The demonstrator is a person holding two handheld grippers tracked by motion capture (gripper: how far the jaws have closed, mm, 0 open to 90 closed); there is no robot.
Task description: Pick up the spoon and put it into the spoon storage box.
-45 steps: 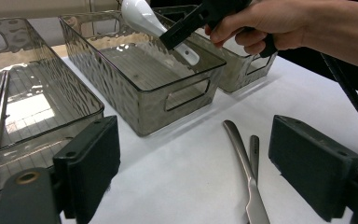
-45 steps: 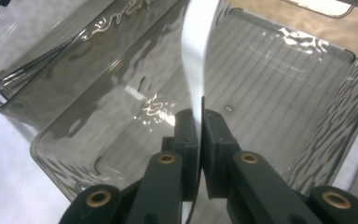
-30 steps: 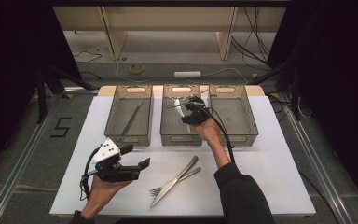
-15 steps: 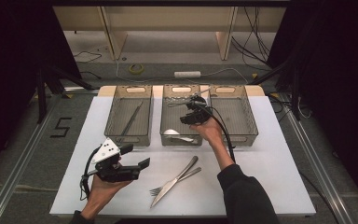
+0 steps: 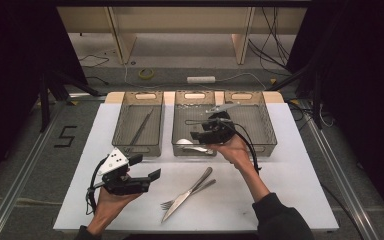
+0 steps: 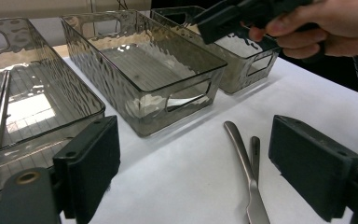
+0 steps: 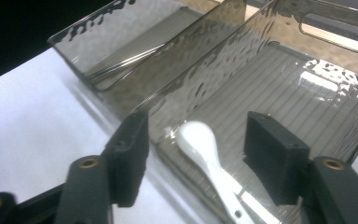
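Over the middle tray (image 5: pixel 180 131) my right hand-held gripper (image 5: pixel 203 134) hangs with its jaws apart; they have just been opening, and nothing sits between them. Below them lies the white spoon (image 7: pixel 204 148) on the ribbed floor at the near end of that tray, so I judge it is set down where it belongs and I am free to go for the next piece.

My left hand-held gripper (image 5: pixel 150 176) rests low at the near left of the table (image 5: pixel 300 175), jaws wide and empty, aimed towards the cutlery left to sort, which I take as waiting its turn.

That cutlery lies near the middle of the table: one knife (image 5: pixel 195 187) and one fork (image 5: pixel 177 200), side by side and crossing slightly.

Counting: three smoked clear trays in a row at the far side. The left tray (image 5: pixel 122 125) holds what looks like a pair of thin metal sticks (image 5: pixel 141 129); the right tray (image 5: pixel 267 127) looks empty from what I can see. One spoon, one knife, one fork.
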